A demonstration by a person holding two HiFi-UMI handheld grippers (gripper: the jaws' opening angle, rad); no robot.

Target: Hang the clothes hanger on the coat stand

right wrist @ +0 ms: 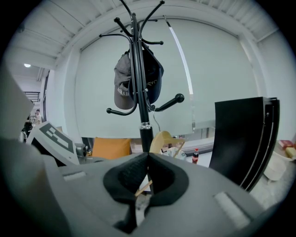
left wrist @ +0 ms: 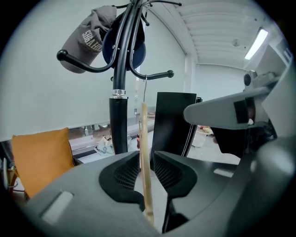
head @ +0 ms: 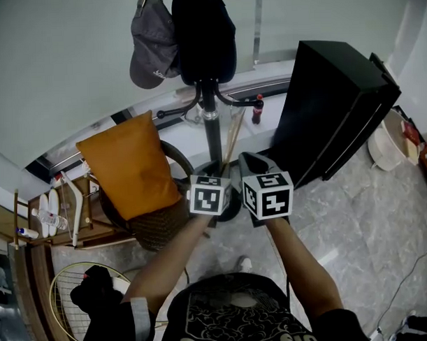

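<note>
The left gripper (left wrist: 145,163) has its fingers clamped on the clothes hanger (left wrist: 144,139), whose pale wooden body runs edge-on up through the narrow gap between them. The hanger's thin wire hook (left wrist: 145,89) rises above the wood, close to one curved arm of the coat stand (left wrist: 118,115) but apart from it. The hanger is therefore held in the air in front of the stand, with its hook on no arm.

The right gripper (right wrist: 148,159) has its fingers drawn together at the tips, and a thin wooden bar (right wrist: 142,187) of the hanger is caught in the slot just behind them. Its view shows the hanger's curved shoulder just right of the stand's pole.

From the head view, both marker cubes sit side by side, near the foot of the pole. A low counter (head: 269,72) runs along the window wall, and the stand rises just in front of its front edge. A cola bottle (head: 257,110) stands toward the counter's right end, beside a black cabinet (head: 337,106). A grey cap (head: 152,46) and a dark cap (head: 203,34) hang at the top of the stand. An orange cushion (head: 133,165) leans on a wicker chair (head: 156,228) left of the pole, in front of the counter's left stretch.
</note>
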